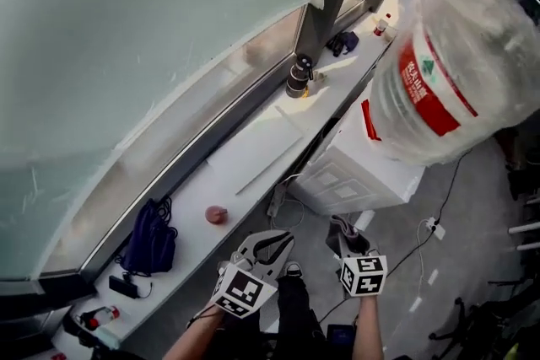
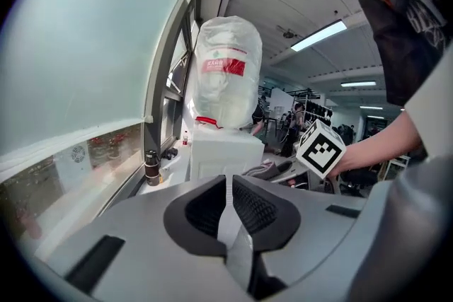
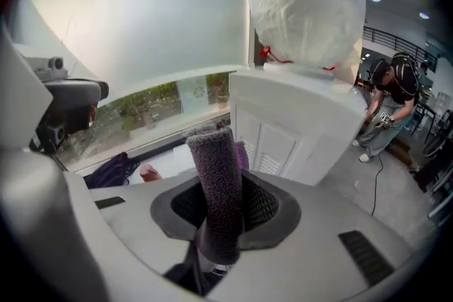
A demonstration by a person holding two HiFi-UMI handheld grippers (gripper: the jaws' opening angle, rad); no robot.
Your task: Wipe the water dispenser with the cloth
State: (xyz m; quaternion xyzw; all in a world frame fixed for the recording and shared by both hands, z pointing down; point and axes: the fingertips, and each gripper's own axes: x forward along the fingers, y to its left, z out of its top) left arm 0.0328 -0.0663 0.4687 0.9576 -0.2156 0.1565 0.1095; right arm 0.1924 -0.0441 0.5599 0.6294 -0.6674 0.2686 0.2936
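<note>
Right tool [image 3: 219,200] clamps a rolled purple-grey cloth [image 3: 212,155], left tool [image 2: 228,205] is pinched closed on nothing. The water dispenser [image 1: 354,173] carries a bottle [image 1: 472,21] with a red label [image 1: 430,84]; its white print is unreadable.

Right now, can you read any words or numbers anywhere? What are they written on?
Red label on the water bottle: white Chinese characters beside a green triangle logo, too small to read for sure.
Cubes on the left gripper and right gripper: black-and-white square patterns, no letters.
Dark shirt in the left gripper view: an orange mark, not readable.
Nothing else carries readable writing.
</note>
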